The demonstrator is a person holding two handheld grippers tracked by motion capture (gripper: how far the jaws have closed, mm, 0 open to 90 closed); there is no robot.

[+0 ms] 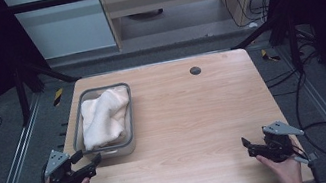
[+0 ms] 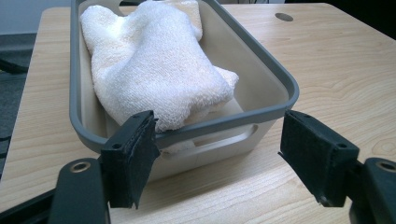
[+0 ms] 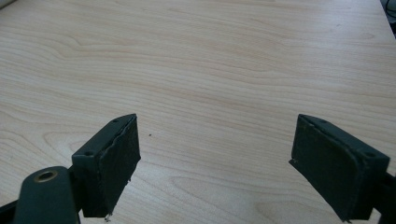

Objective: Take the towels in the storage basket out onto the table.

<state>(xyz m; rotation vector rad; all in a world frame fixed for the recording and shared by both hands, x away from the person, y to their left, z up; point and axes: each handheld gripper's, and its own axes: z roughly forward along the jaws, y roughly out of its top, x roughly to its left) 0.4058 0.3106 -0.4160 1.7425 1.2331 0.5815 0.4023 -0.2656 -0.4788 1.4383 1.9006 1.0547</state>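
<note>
The released left gripper faces the grey-rimmed plastic bin near the wooden table's left edge — reach over the near rim and pinch the white terry towel at its thick fold; the right gripper is spread too, holding nothing.

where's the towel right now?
The white towel lies bunched inside the grey-rimmed bin on the table's left half in the high view, just ahead of the open left gripper.

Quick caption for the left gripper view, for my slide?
Open left gripper faces the near end of a grey-rimmed bin holding a white towel.
</note>
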